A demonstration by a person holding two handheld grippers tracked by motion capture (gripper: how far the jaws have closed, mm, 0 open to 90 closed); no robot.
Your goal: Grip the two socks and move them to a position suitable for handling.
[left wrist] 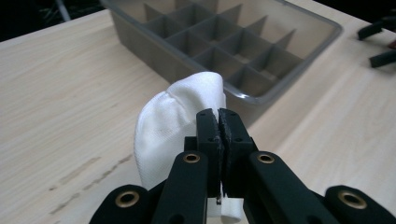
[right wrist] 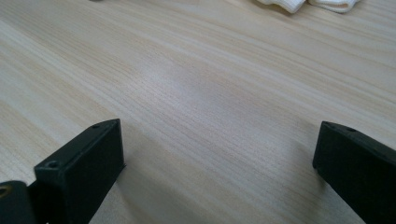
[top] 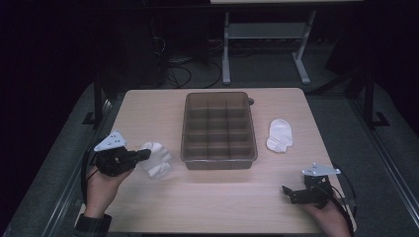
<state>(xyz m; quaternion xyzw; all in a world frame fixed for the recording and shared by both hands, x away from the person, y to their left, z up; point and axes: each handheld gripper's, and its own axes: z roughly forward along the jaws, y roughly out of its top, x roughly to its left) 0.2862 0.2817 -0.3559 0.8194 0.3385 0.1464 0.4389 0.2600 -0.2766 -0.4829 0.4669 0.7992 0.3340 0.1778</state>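
Left gripper [left wrist: 219,122] clamped on sock [left wrist: 173,121], at 9 o'clock of tray [top: 219,160]. Right gripper [top: 291,192] jaws apart, idle. Step probably: carry sock; next, likely lift over tray compartment.

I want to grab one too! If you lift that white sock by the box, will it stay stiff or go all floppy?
Probably floppy: the white sock bulges and folds where the left gripper pinches it. Likely light, being thin cloth. It shouldn't roll; the other sock lies flat and crumpled on the table.
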